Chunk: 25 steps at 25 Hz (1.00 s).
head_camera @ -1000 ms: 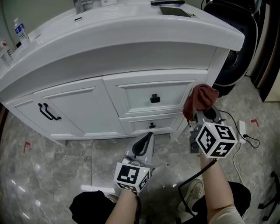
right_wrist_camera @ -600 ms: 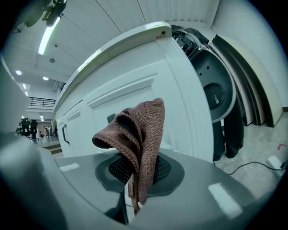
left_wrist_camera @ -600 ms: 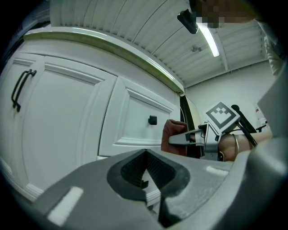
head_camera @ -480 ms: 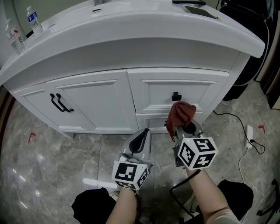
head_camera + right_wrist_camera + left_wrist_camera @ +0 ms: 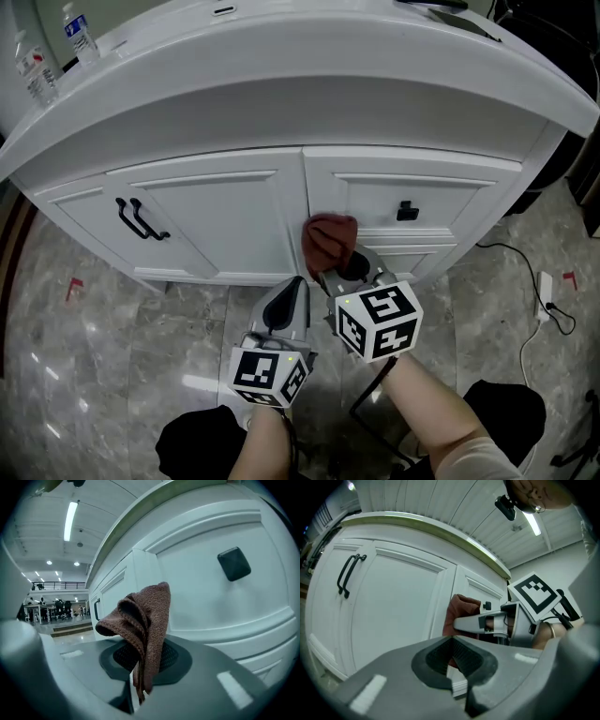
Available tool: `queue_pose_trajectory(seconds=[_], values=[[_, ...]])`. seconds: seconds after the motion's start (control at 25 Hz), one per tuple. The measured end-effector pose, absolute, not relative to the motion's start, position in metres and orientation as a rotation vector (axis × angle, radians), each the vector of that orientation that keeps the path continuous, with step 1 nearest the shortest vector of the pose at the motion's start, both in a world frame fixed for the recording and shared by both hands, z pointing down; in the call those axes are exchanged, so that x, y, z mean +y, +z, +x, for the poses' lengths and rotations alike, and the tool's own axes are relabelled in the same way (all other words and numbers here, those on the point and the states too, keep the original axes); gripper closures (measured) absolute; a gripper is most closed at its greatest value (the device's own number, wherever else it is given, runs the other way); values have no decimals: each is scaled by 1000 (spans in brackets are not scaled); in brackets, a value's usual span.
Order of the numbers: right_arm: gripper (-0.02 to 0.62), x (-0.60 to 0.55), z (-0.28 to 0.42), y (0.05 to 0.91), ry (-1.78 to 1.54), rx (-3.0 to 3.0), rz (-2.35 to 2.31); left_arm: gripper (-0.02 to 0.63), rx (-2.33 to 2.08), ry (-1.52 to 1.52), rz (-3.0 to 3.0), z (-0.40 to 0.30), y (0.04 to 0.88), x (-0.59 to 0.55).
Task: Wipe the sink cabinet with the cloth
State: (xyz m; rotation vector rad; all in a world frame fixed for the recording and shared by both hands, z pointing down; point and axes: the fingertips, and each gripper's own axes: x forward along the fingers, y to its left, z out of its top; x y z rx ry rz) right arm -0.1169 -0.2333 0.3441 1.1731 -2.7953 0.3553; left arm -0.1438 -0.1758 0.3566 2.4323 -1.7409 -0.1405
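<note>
Grey marble-look floor (image 5: 122, 356) carried the white sink cabinet (image 5: 225, 220), a black cable (image 5: 503, 249) with a white plug block (image 5: 547, 287) at right, and a red tape mark (image 5: 73, 284) at left. The countertop (image 5: 281, 56) held a water bottle (image 5: 82, 34) and a second bottle (image 5: 32, 71) at its left end.

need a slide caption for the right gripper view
Right gripper shut on a brown cloth, held in front of the white sink cabinet, near the drawer's black knob.

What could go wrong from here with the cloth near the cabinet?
1. The right claw pinches the cloth only by its lower edge; rubbing may pull it free.
2. The knob is near and could snag the cloth.
3. The left claw sits close beside the right one and may bump it.
</note>
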Motion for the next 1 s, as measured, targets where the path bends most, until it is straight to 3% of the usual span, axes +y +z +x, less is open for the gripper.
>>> queue_pose_trajectory(seconds=[1.0], values=[[514, -258, 10, 333, 584, -2750, 1384, 605, -1569, -72, 2563, -63, 364, -183]])
